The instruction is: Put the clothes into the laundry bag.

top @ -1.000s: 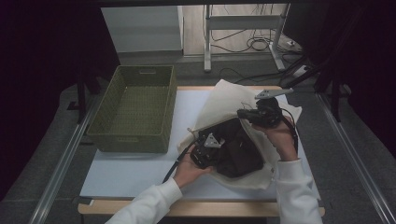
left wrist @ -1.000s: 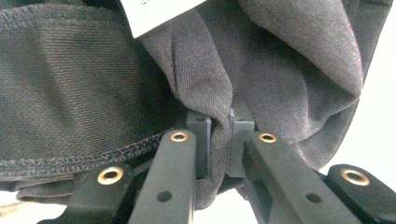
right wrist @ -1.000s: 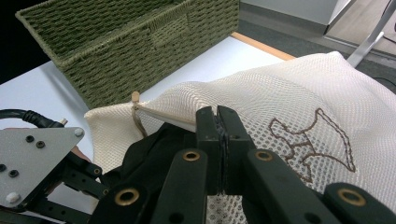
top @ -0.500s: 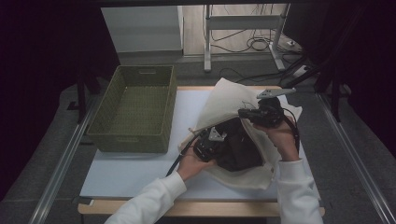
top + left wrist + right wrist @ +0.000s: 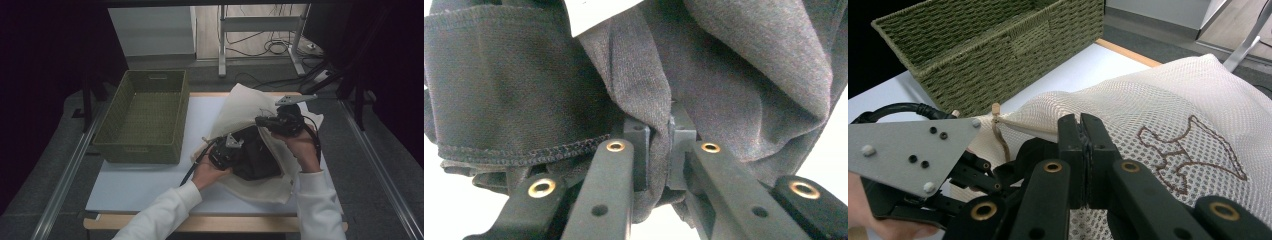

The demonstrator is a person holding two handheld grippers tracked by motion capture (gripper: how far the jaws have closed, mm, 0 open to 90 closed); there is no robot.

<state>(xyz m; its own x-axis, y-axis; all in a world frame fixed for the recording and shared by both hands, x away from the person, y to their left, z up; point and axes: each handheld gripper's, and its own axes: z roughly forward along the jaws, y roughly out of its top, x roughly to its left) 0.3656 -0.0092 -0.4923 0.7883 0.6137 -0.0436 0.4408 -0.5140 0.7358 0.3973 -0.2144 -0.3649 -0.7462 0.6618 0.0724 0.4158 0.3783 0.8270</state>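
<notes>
Dark garment (image 5: 257, 157) bunched — no axis.

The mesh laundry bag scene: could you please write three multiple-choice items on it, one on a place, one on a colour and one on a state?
1. Where does the green woven basket stand relative to the mesh bag in the high view?
A. to its left
B. to its right
C. on top of it

2. What colour is the garment clamped in the left gripper?
A. red
B. dark grey
C. yellow

3. How do the jaws of the right gripper stand?
A. wide open
B. shut on the mesh bag's edge
C. shut on the basket's rim

Answers: 1 A, the basket sits at the table's left side. 2 B, the left gripper view shows dark knit cloth pinched. 3 B, the right gripper view shows the pads pressed together on the cream mesh.
</notes>
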